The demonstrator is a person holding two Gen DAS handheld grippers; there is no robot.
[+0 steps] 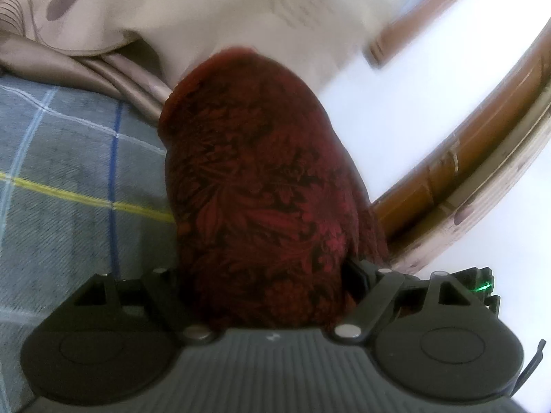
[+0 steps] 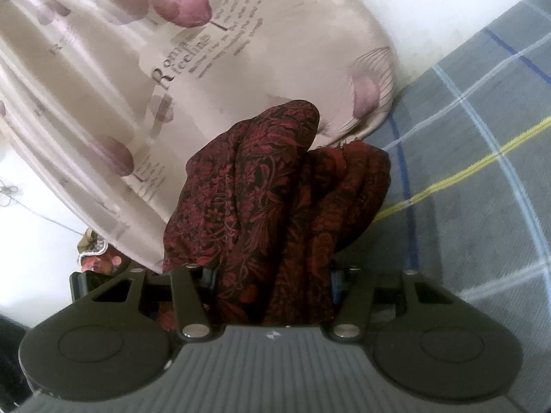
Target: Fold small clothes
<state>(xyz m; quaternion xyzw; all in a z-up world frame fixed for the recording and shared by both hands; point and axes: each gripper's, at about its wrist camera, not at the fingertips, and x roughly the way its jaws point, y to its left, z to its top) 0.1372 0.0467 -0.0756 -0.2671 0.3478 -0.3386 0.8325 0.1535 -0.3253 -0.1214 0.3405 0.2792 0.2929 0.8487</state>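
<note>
A dark red cloth with a black floral print (image 1: 255,186) fills the space between the fingers of my left gripper (image 1: 265,285), which is shut on it; the cloth hides the fingertips. In the right wrist view the same red cloth (image 2: 268,186) hangs bunched in folds from my right gripper (image 2: 272,275), which is also shut on it. Both grippers hold the cloth up above a grey plaid bed cover (image 1: 69,158), which also shows in the right wrist view (image 2: 482,179).
A beige satin curtain with pink petals and printed text (image 2: 137,69) hangs close behind the cloth. A wooden frame (image 1: 482,158) curves along the right of the left wrist view against a white wall. Small colourful items (image 2: 96,258) lie low at the left.
</note>
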